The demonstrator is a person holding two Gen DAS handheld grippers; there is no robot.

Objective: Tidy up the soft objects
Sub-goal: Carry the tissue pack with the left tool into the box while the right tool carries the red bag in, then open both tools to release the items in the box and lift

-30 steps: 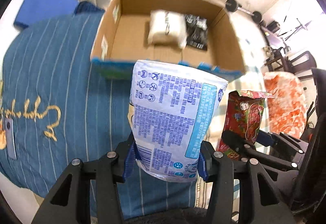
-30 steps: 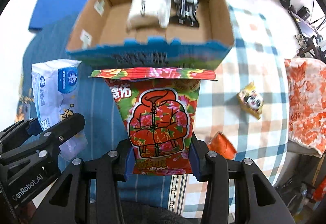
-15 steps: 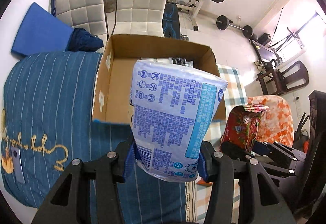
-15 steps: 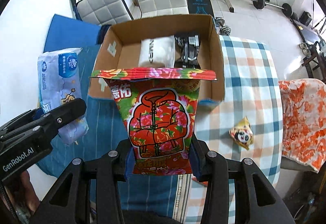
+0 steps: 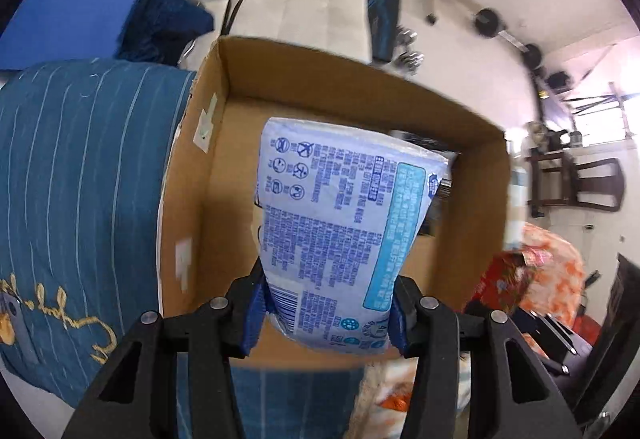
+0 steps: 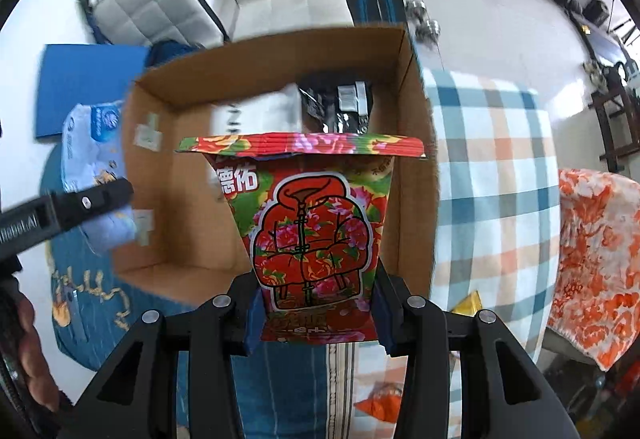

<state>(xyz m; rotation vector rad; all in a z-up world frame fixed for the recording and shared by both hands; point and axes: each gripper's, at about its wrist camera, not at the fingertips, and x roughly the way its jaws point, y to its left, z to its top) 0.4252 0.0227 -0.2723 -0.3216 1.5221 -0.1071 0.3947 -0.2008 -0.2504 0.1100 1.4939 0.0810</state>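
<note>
Cardboard box sits dead ahead at 12 o'clock of both grippers, left gripper fingers clamping the upright blue tissue pack, right gripper fingers clamping the red floral packet, left looks nearer.

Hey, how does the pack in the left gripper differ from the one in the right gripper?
The blue pack is pale blue and white with fine printed text; the red pack is bright red and green with a flowered jacket drawing. The blue pack has a rounded, puffy top, while the red pack ends in a flat crimped seal. Shared: each stands upright, clamped at its lower end, in front of the cardboard box.
</note>
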